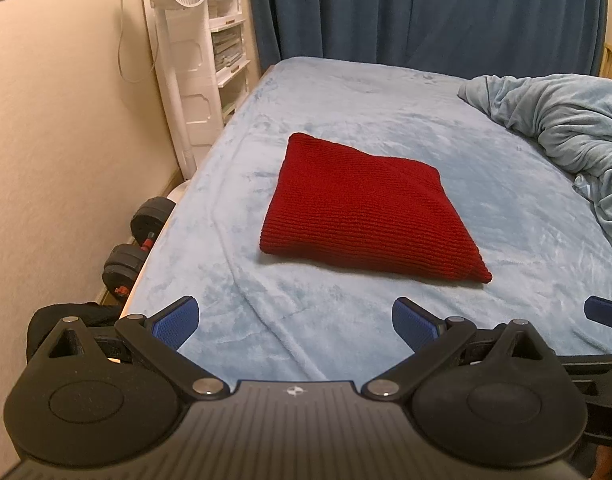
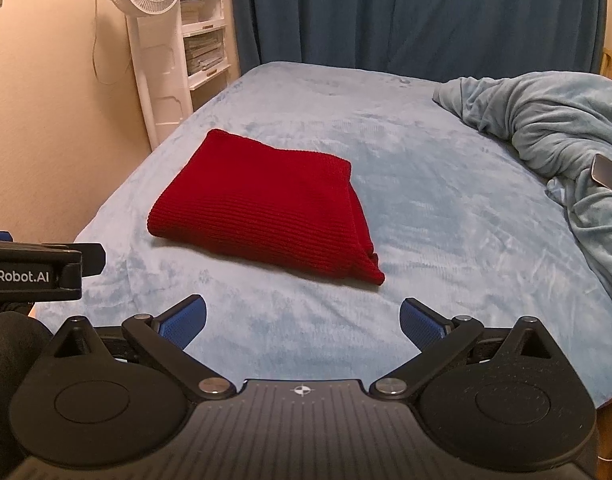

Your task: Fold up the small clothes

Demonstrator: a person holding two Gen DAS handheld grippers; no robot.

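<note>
A red knitted garment [image 1: 366,208] lies folded into a flat rectangle on the light blue bed sheet [image 1: 346,332]; it also shows in the right wrist view [image 2: 266,208]. My left gripper [image 1: 296,326] is open and empty, held back near the bed's front edge, well short of the garment. My right gripper [image 2: 302,326] is open and empty too, also short of the garment and to its right. The left gripper's body [image 2: 34,270] shows at the left edge of the right wrist view.
A crumpled blue blanket [image 1: 566,128] lies at the bed's right, with a phone [image 2: 610,176] on it. A white fan [image 1: 178,60] and shelves stand by the wall at left. Dumbbells [image 1: 138,240] lie on the floor beside the bed. Dark blue curtains [image 1: 426,8] hang behind.
</note>
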